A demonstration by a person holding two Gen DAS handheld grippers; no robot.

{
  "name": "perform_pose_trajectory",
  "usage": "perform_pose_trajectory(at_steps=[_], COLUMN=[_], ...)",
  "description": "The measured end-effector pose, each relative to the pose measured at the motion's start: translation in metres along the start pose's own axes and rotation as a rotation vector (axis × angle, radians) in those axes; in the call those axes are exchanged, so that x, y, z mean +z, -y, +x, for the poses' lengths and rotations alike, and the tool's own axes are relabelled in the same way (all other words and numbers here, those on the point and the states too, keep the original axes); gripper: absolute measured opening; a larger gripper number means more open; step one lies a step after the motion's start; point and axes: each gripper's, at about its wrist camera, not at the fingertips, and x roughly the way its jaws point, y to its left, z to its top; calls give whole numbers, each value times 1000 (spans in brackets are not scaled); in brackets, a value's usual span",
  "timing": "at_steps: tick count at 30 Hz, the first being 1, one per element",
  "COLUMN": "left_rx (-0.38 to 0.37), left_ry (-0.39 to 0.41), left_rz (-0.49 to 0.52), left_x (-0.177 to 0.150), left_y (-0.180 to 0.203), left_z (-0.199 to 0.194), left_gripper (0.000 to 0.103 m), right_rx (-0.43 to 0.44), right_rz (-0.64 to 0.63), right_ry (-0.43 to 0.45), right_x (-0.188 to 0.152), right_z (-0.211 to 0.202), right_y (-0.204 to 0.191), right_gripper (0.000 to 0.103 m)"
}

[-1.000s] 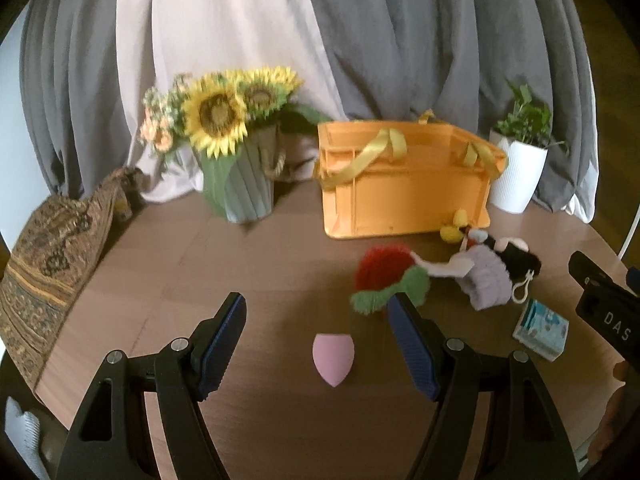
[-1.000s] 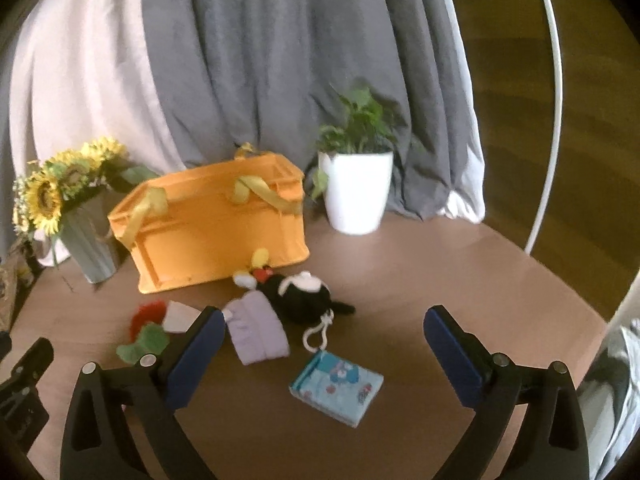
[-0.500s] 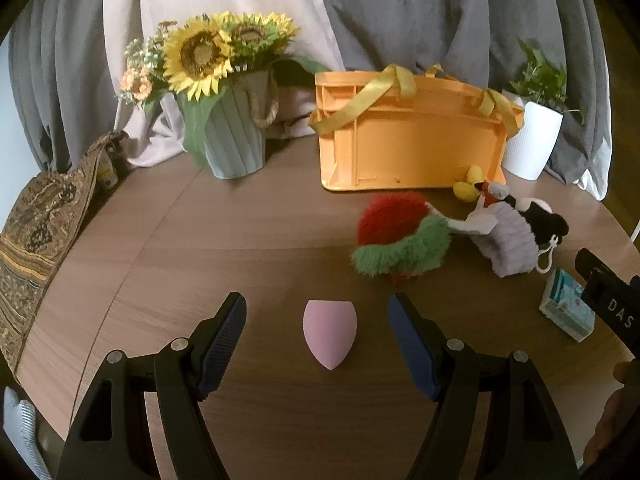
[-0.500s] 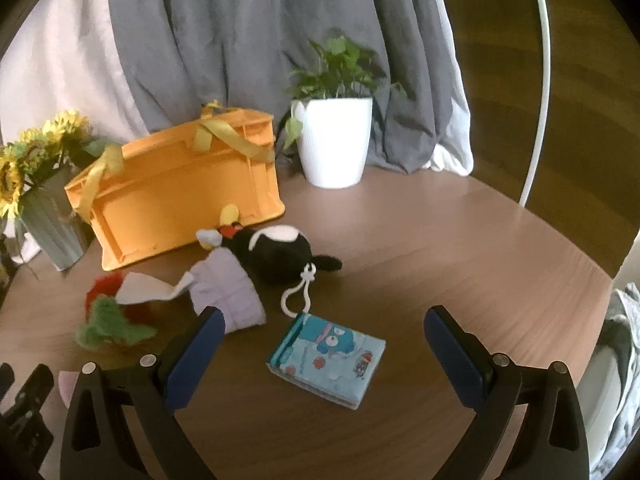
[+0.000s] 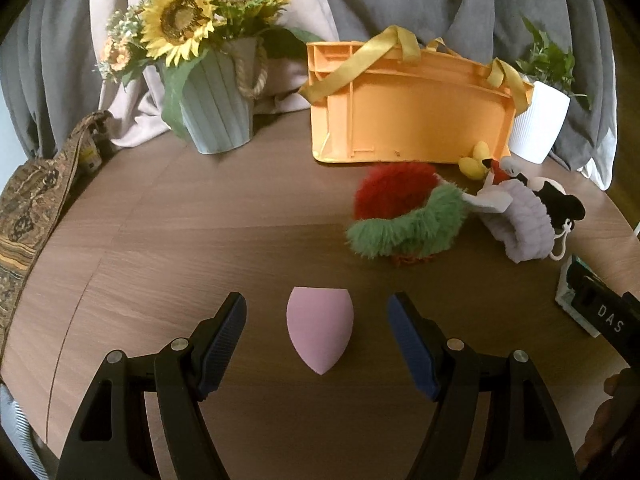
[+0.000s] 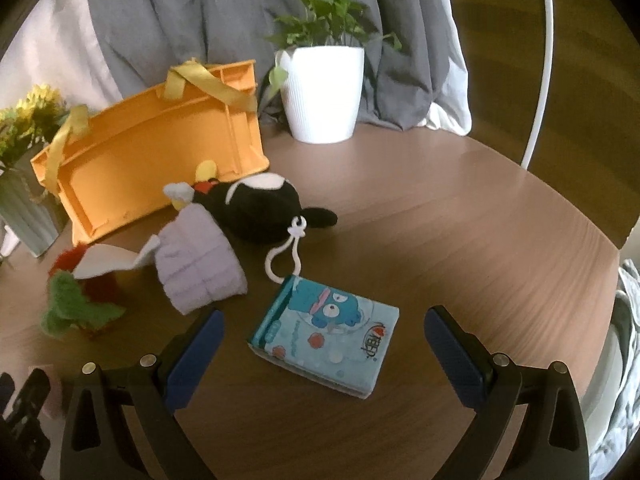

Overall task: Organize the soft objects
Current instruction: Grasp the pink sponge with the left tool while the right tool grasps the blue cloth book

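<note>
Both grippers are gaping wide: left gripper (image 5: pixel 316 312) bracketing the pink sponge (image 5: pixel 319 333), right gripper (image 6: pixel 322 320) facing the tissue pack (image 6: pixel 326 342) at twelve o'clock.

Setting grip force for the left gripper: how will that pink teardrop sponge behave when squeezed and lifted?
The pink sponge looks like matte foam, so probably light and squashy. Its tapered tip may slip from the open left gripper; gripping the wide end seems safer. Lying on its rounded side, it might roll if nudged.
</note>
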Motion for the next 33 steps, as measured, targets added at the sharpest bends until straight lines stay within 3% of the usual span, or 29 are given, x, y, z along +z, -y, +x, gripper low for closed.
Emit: perform_pose_trajectory(at_steps=[5, 12, 18, 19, 33], left_rx=[-14, -32, -30, -29, -52], left_ry=[-20, -58, -99, -96, -57], left_rz=[-13, -31, -35, -34, -48], left_x=[-1, -4, -7, -7, -4], left_y=[-1, -3, -3, -3, -1], left_z=[9, 16, 22, 22, -3], left_gripper=[72, 52, 36, 36, 35], right_rx=[-9, -25, -16, -12, 57], right_rz=[18, 10, 11, 10, -20], right_ry=[-41, -65, -95, -102, -83], right_x=[-2, -3, -3, -3, -4], right_z=[10, 15, 20, 21, 4], right_y=[0, -2, -1, -1, 0], right_gripper=[101, 100, 86, 83, 82])
